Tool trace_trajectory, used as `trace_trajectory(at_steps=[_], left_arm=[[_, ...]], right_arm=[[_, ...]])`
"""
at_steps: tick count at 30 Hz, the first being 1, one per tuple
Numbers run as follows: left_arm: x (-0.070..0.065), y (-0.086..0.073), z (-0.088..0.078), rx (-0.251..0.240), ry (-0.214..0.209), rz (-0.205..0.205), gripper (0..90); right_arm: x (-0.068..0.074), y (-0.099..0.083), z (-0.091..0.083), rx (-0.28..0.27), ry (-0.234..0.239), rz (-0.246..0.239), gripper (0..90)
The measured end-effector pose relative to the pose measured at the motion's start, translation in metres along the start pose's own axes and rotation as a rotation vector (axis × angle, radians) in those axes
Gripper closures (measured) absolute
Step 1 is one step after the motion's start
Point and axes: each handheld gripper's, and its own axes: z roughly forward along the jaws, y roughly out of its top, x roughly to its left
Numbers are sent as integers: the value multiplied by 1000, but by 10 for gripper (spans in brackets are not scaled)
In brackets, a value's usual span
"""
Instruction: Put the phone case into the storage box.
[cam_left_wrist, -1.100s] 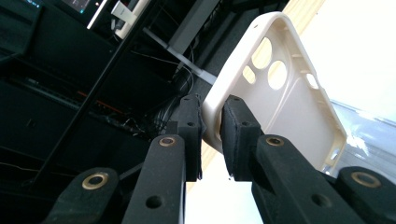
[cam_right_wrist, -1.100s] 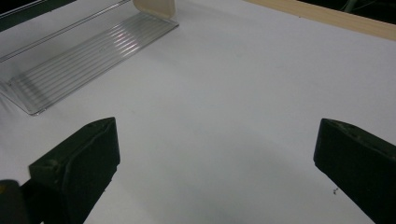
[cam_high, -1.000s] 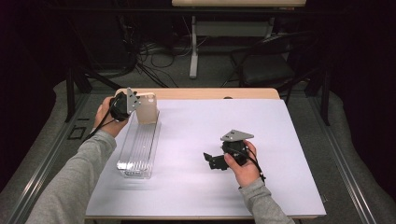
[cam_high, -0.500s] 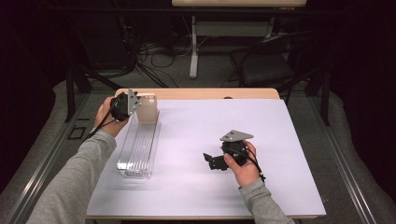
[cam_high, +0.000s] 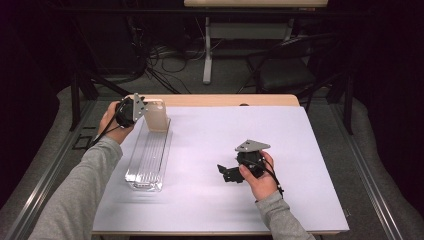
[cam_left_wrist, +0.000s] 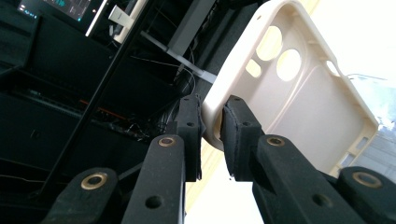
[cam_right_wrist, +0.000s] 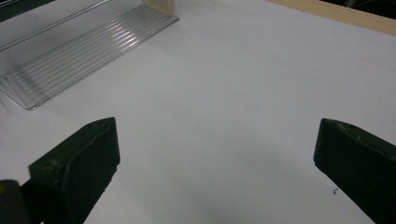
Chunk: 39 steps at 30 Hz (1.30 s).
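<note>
A cream phone case (cam_high: 156, 116) stands upright at the far end of a clear ribbed tray (cam_high: 148, 156) on the left of the white table. My left gripper (cam_high: 142, 111) is shut on the case's edge; in the left gripper view the case (cam_left_wrist: 299, 88) shows its hollow inside and camera cut-outs, with its rim pinched between the black pads (cam_left_wrist: 233, 126). My right gripper (cam_high: 224, 172) rests low over the table right of centre, pointing left. Its jaws stand wide open in the right gripper view (cam_right_wrist: 215, 158), with bare white surface between them.
The clear tray (cam_right_wrist: 79, 51) lies long-ways toward the front left. The white sheet (cam_high: 300, 150) covers most of the wooden table, whose far edge (cam_high: 225, 100) shows. Beyond the table stand dark chair and desk legs and cables.
</note>
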Motion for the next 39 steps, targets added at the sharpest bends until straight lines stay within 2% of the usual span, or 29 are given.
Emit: trace_trajectory(at_steps=[8,21,24,36,39], left_arm=[[1,-3,4,-10,3,-21,779],[1,-3,6,-2,9,-20,744],[1,-3,7,-1,17,-23,697],[4,-4,5,-19,8,-102,414],[5,-4,4,-11,7,-111,387]], right_arm=[[0,-1,1,9,0,-3,3],[0,-2,2,11,-2,-3,3],[0,-2,2,15,-3,-2,4],[0,-2,3,14,-2,-6,3],[0,-2,2,16,-2,-5,4]])
